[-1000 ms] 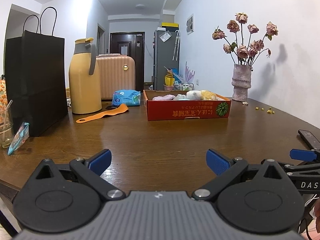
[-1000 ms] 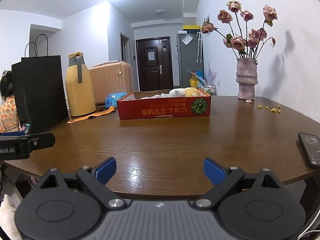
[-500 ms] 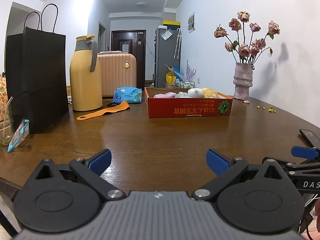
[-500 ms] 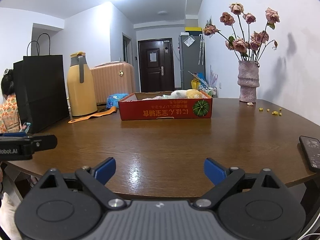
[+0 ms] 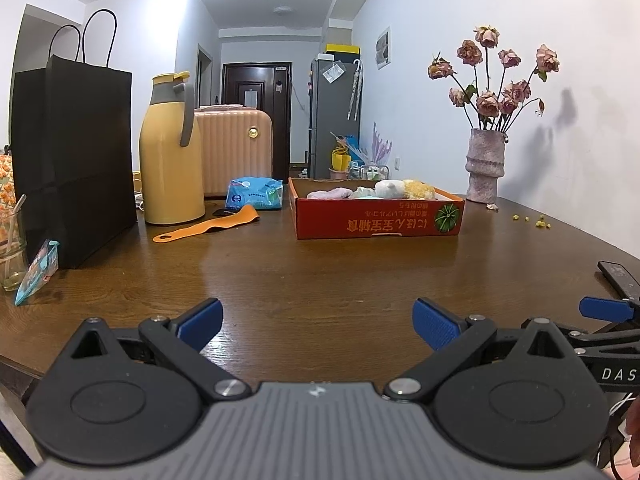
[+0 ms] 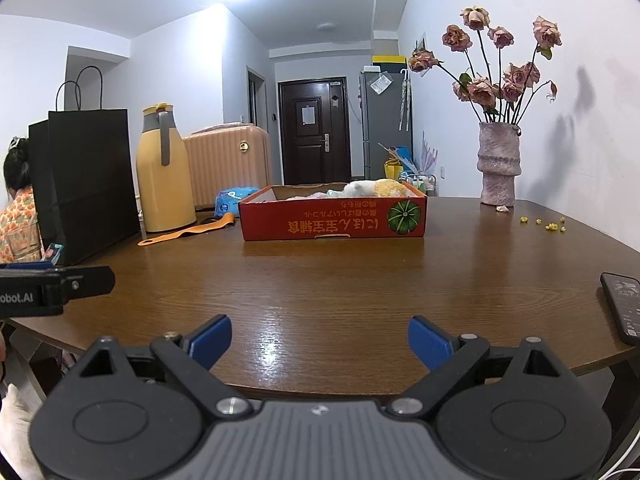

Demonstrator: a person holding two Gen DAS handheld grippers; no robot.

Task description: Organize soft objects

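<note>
Jaws of both grippers wide, empty

A cardboard box [image 5: 378,220] stands on the table [image 5: 320,280] toward its far edge, with soft objects [image 5: 376,191] inside. Left of the box lie a tissue pack [image 5: 254,194] and a strap [image 5: 208,227]. Further left stands a thermos jug [image 5: 170,152], with a paper bag [image 5: 74,160] at the left edge. A suitcase [image 5: 236,152] stands behind the jug. A vase [image 5: 484,170] stands right of the box, near the wall. A phone [image 6: 622,306] lies at the right edge.
</note>
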